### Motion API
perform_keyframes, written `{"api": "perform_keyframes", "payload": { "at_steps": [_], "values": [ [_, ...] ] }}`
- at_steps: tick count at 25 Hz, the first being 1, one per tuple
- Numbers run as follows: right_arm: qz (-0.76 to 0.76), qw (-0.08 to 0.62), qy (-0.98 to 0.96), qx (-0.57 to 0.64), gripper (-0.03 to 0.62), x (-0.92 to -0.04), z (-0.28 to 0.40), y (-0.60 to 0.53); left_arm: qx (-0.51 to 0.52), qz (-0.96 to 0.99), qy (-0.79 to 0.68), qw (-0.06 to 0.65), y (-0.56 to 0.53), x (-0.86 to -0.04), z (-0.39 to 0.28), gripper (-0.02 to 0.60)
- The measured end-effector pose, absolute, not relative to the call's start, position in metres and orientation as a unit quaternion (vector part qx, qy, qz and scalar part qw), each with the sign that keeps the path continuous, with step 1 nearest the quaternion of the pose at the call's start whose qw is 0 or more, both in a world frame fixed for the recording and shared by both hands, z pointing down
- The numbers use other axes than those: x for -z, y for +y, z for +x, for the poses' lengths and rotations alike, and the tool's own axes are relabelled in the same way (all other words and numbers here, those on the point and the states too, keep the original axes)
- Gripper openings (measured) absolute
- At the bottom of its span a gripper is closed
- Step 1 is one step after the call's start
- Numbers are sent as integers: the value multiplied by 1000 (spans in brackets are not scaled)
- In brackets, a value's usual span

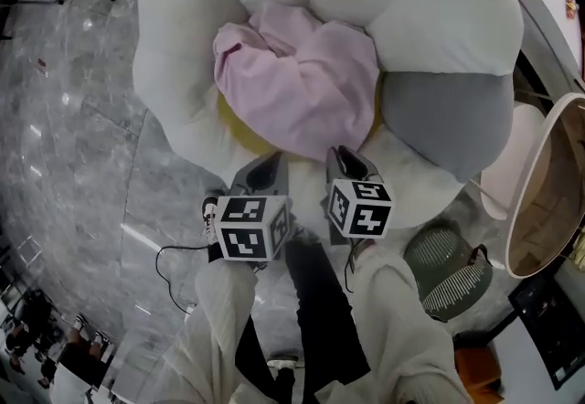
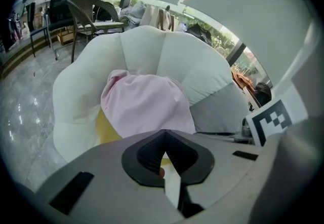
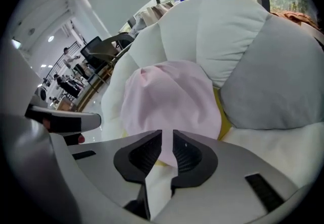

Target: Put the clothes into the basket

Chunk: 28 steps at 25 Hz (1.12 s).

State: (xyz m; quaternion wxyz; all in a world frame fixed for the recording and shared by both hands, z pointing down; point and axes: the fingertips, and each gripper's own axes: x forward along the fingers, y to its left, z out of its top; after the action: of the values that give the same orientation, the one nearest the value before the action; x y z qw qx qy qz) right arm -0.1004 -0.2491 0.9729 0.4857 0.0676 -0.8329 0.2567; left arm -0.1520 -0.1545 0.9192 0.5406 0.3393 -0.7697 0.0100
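**A:** Head view: where are the clothes?

**B:** One pink garment (image 1: 297, 82) lies bunched at the centre of the flower-shaped cushion (image 1: 430, 0). It covers most of the cushion's yellow core (image 1: 239, 130). The left gripper (image 1: 267, 164) and right gripper (image 1: 345, 158) sit side by side at the cushion's near edge. Both tips point toward the garment and stand just beside its near hem. This view does not show whether they touch it.

**A:** Left gripper view: what is the jaw condition?

**B:** The left gripper (image 2: 164, 134) has its jaws pressed together at the tips, with nothing between them. The pink garment (image 2: 144, 104) lies beyond the tips at the centre of the flower-shaped cushion (image 2: 147, 50). The cushion's grey petal (image 2: 217, 109) is to the garment's right.

**A:** Right gripper view: what is the jaw condition?

**B:** The right gripper (image 3: 167, 142) has its jaws a narrow slit apart, and nothing is pinched in the slit. The pink garment (image 3: 169, 99) lies straight ahead at the centre of the flower-shaped cushion (image 3: 223, 30). The yellow core (image 3: 225, 119) shows at the garment's right edge, next to the grey petal (image 3: 281, 81).
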Motion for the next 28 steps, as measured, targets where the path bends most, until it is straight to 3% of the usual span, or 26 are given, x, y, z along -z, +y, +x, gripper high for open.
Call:
{"api": "perform_keyframes", "payload": {
  "at_steps": [2, 11, 18, 21, 28],
  "values": [
    [61, 493, -831, -250, 119, -981, -99, -245, -9, 335, -771, 542, -151, -920, -150, -2],
    [47, 523, -832, -182, 179, -1018, -103, -246, -1, 308, -786, 536, -134, -930, -151, -2],
    [55, 552, -818, -154, 172, -1056, -108, -239, 0, 295, -793, 532, -104, -930, -150, -2],
    [54, 566, -813, -128, 54, -1052, -109, -233, 5, 286, -798, 530, -86, -923, -152, -2],
    [47, 544, -822, -164, 40, -1006, -107, -217, 17, 279, -798, 533, -58, -899, -150, -2]
  ]
}}
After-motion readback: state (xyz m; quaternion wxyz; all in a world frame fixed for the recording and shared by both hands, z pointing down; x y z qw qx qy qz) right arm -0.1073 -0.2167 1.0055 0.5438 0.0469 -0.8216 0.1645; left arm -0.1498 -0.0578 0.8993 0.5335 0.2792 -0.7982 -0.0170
